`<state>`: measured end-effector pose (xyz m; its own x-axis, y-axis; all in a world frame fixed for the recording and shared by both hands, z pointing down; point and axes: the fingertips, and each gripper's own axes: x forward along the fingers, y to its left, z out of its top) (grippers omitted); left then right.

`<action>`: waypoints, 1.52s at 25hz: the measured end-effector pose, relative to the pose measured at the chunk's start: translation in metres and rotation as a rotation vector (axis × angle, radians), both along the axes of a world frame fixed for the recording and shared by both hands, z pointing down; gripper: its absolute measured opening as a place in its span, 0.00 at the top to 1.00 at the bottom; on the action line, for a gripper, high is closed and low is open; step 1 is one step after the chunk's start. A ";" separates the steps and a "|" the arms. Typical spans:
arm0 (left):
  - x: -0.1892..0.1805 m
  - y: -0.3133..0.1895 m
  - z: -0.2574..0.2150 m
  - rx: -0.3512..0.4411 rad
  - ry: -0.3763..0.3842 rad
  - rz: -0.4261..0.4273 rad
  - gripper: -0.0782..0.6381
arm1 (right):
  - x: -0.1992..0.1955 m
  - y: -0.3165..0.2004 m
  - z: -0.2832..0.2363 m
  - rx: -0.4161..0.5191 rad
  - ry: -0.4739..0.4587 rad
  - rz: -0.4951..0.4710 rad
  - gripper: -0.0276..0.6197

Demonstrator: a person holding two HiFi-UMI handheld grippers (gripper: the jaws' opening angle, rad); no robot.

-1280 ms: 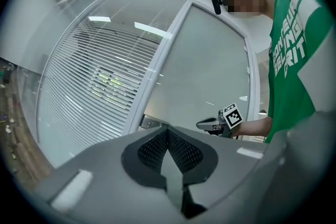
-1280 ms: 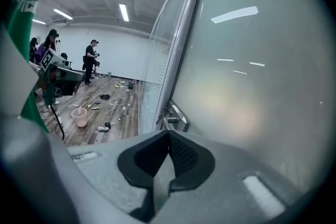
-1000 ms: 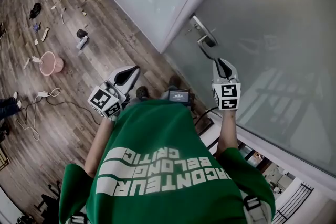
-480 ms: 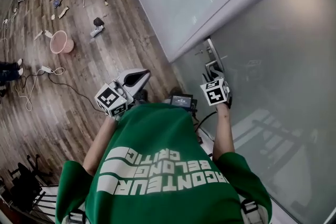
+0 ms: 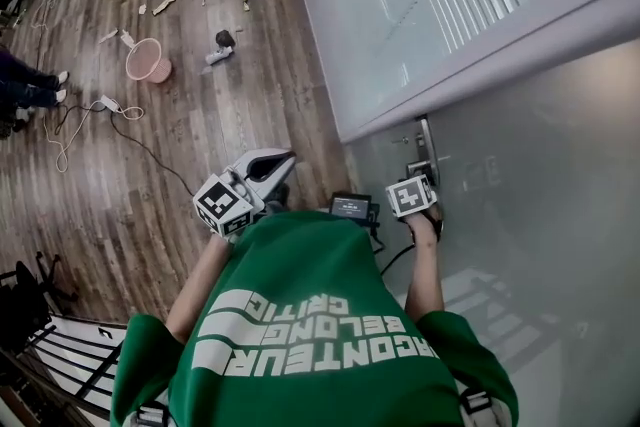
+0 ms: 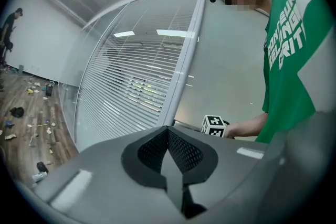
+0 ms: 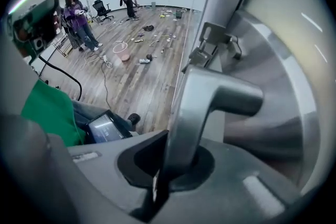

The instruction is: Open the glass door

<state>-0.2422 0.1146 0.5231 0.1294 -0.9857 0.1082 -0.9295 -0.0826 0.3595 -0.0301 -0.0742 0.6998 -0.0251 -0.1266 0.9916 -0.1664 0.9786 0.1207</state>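
The frosted glass door (image 5: 540, 215) fills the right of the head view, and its metal lever handle (image 5: 427, 158) sits by the door frame (image 5: 480, 65). My right gripper (image 5: 430, 211) points down at that handle, with its marker cube on top. In the right gripper view the door handle (image 7: 210, 102) runs down between the jaws, and the right gripper (image 7: 168, 165) is shut on it. My left gripper (image 5: 288, 157) hangs in front of the person's body, away from the door. In its own view the left gripper (image 6: 168, 136) is shut with nothing in it.
A glass wall with blinds (image 5: 400, 5) meets the door at the frame. On the wood floor to the left lie a pink basket (image 5: 148, 61), a white cable (image 5: 90, 120) and scattered small items. People stand at the far left (image 5: 30, 85). A small screen (image 5: 352, 207) hangs at the person's waist.
My right gripper has come down from in front of the glass onto the door handle and closed on it. The left gripper has stayed about where it was.
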 end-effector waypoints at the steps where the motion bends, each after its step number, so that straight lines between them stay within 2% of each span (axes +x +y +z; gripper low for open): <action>1: -0.002 0.001 0.001 0.001 0.000 -0.009 0.88 | 0.003 0.000 0.001 -0.010 0.004 0.006 0.97; 3: -0.008 0.000 0.002 0.001 0.000 -0.026 0.88 | -0.005 0.003 0.007 -0.057 -0.068 0.009 0.97; 5: -0.010 -0.001 0.002 -0.001 0.005 -0.032 0.88 | -0.024 0.002 0.011 -0.059 -0.212 -0.006 0.97; 10: -0.008 -0.004 0.005 -0.001 -0.005 -0.026 0.88 | -0.052 -0.012 0.011 0.108 -0.527 -0.035 0.97; 13: -0.008 -0.004 0.003 -0.003 -0.003 -0.026 0.88 | -0.058 -0.016 0.011 0.123 -0.603 -0.060 0.97; 19: -0.003 -0.007 0.002 -0.013 0.003 -0.013 0.88 | -0.056 -0.018 0.015 0.120 -0.596 -0.053 0.97; 25: 0.001 -0.012 0.003 -0.004 -0.011 0.006 0.88 | -0.056 -0.014 0.015 0.068 -0.579 -0.047 0.97; 28: 0.004 -0.015 0.001 -0.006 -0.005 0.016 0.88 | -0.051 -0.007 0.011 0.014 -0.497 -0.029 0.97; 32: 0.005 -0.017 0.005 -0.015 -0.004 0.015 0.88 | -0.024 -0.007 0.006 -0.018 -0.254 0.015 0.97; 33: 0.006 -0.018 0.004 -0.018 0.002 0.018 0.88 | -0.021 -0.009 0.000 -0.011 -0.229 0.033 0.97; 36: 0.005 -0.017 0.005 -0.023 0.013 0.022 0.88 | -0.031 -0.011 -0.013 -0.025 -0.263 0.052 0.97; 38: 0.007 -0.019 0.007 -0.026 0.012 0.029 0.88 | -0.032 -0.009 -0.010 -0.036 -0.249 0.047 0.97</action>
<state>-0.2353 0.0958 0.5298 0.1589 -0.9784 0.1320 -0.9225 -0.0995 0.3730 -0.0617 -0.0835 0.6898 -0.2644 -0.0978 0.9594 -0.2316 0.9722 0.0352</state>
